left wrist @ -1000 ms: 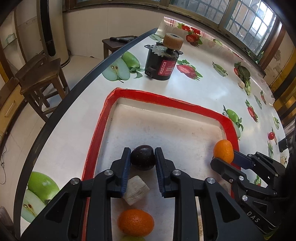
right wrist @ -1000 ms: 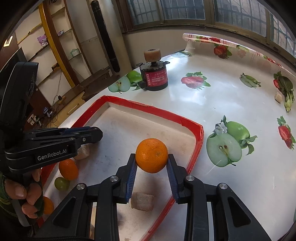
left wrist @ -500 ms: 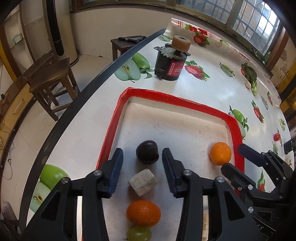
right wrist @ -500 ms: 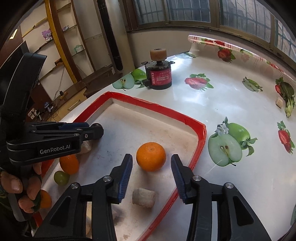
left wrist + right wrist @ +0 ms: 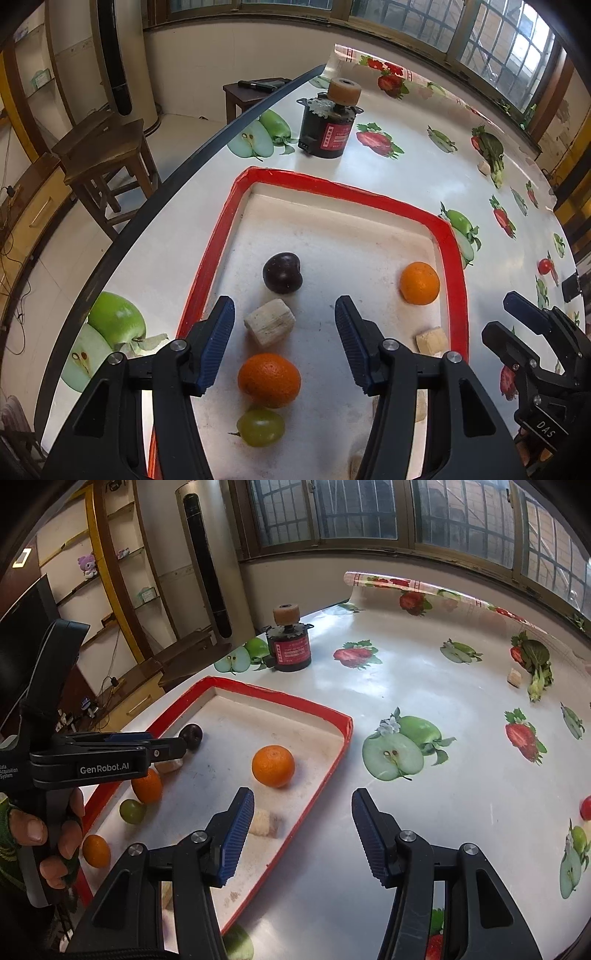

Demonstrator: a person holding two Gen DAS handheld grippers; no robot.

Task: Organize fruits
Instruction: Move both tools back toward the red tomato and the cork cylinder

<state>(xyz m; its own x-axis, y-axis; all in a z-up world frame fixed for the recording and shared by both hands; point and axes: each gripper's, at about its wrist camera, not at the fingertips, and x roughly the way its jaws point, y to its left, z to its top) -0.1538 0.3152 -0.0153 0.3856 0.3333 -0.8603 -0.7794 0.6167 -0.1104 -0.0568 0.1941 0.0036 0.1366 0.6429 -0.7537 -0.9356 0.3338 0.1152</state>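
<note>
The left tool (image 5: pixel 284 341) stood with its jaws opening and empty, nothing pressed between the pads. The dark plum (image 5: pixel 282 272) lay just ahead of its tips in the red-rimmed tray (image 5: pixel 218 243), a pale chunk (image 5: pixel 269 328) between the jaws, an orange (image 5: pixel 269 379) and a green grape (image 5: pixel 260 427) beneath. The right tool (image 5: pixel 303 834) was likewise parted and empty, its orange (image 5: pixel 273 766) resting ahead of the left fingertip. Round fruit could roll if a descending finger nudged it; the plum seemed likeliest, lying close to the left tool's tips.
</note>
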